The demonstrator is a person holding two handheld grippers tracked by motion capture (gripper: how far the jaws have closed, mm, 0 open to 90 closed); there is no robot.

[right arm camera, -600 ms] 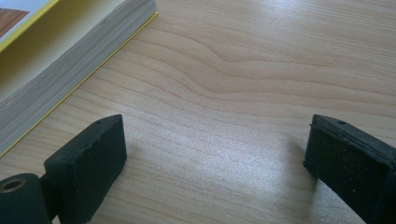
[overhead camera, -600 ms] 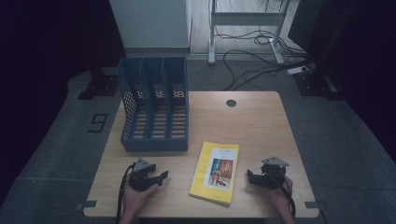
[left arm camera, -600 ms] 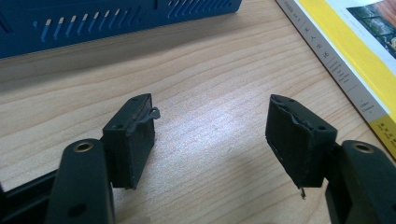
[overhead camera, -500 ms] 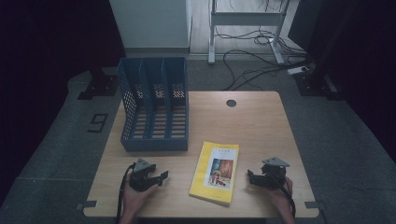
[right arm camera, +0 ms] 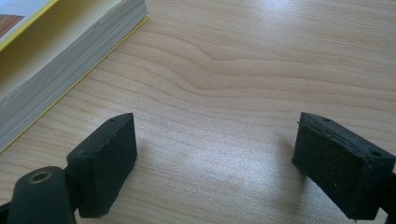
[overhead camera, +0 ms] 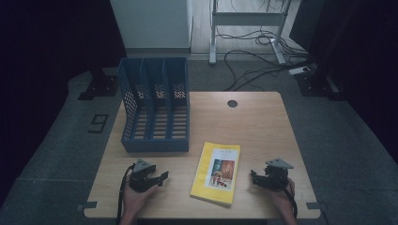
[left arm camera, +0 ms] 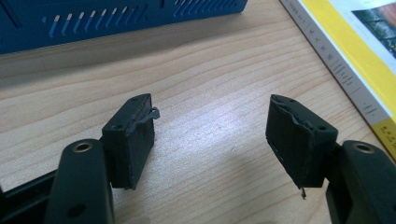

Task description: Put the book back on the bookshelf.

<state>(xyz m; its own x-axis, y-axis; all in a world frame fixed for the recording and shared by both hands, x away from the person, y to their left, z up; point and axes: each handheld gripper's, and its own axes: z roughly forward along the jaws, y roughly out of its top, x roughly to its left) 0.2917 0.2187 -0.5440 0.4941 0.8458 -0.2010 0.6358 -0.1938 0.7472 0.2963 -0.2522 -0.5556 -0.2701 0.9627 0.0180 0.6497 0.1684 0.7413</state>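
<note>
Both tools released and empty: left tool rests on the worktop, yellow book just right of it; right tool flanks the book's other side.

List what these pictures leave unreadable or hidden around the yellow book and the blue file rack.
- Yellow book: cover title too small in the high view; cut off by the frame edge in the left gripper view and the right gripper view.
- Blue file rack: compartment bottoms partly hidden by its own dividers in the high view; cut off by the top edge in the left gripper view.
</note>
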